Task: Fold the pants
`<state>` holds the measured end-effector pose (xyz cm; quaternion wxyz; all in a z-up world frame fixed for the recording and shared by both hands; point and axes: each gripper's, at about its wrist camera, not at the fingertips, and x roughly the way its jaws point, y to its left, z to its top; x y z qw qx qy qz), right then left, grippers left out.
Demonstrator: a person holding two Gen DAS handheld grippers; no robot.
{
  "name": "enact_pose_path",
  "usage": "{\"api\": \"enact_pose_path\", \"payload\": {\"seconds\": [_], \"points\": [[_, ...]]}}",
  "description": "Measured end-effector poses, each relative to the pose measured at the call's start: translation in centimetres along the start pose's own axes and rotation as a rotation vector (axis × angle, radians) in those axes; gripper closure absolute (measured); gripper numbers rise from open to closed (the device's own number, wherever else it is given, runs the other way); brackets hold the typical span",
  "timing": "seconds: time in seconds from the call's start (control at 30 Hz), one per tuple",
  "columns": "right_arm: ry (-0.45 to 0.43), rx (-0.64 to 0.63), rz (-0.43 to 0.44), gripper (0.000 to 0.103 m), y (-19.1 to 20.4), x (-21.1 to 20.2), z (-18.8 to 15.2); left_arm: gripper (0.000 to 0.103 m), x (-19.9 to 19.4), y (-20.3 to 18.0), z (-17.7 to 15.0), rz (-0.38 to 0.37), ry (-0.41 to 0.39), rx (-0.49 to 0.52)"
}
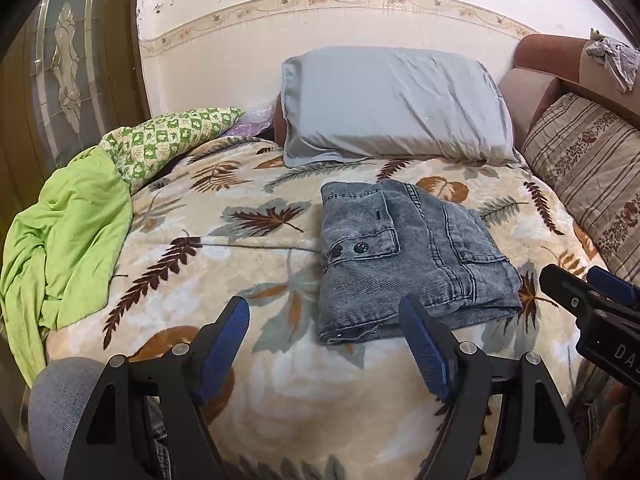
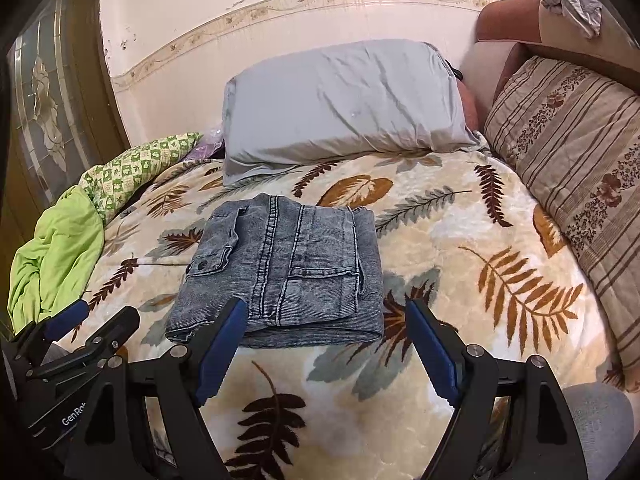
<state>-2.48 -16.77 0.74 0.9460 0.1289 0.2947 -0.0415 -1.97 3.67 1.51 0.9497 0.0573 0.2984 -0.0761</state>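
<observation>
Pants [image 1: 412, 256]: grey denim, folded into a compact rectangle, pocket flap and snaps facing up; they lie flat on the bed's middle, nearer the head than the foot, just short of the pillow.
Bed [image 1: 248, 392]: covered by a leaf-print blanket; it carries the pants and the pillow [image 1: 392, 104] at its head edge.
Left gripper [image 1: 324, 344]: fingers wide apart, holding nothing; it hovers over the foot side of the bed, its right finger [image 1: 424, 352] overlapping the bundle's near edge in the left wrist view, though contact cannot be told.
Right gripper [image 2: 326, 344]: fingers apart, empty as well; it hovers near the pants' near right corner, left finger [image 2: 220, 348] in front of the near fold.
Bed edges: green sheet [image 1: 64, 240] bunched at the left edge, striped cushion [image 2: 580, 168] along the right edge, both apart from the pants.
Step in hand: judging by the tidy bundle and both grippers free, folding looks finished or nearly so; this reads as release and check.
Next move: if anything, a light press to flatten the near fold, or pulling both grippers clear without snagging the top layer.
Risk: catching the loose near edge would undo the fold.
</observation>
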Motion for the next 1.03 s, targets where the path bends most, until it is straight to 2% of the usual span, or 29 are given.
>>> {"api": "enact_pose_path", "payload": {"seconds": [0.63, 0.87, 1.03], "points": [[0.022, 0.001, -0.007, 0.021, -0.1, 0.4, -0.3, 0.026, 0.5, 0.1, 0.1, -0.003, 0.027, -0.013], [0.046, 0.014, 0.005, 0.021, -1.1, 0.7, -0.4, 0.025, -0.1, 0.3, 0.3, -0.009, -0.003, -0.021], [0.082, 0.083, 0.022, 0.020, -3.1, 1.4, -0.1, 0.025, 1.1, 0.6, 0.9, -0.046, 0.048, -0.018]]}}
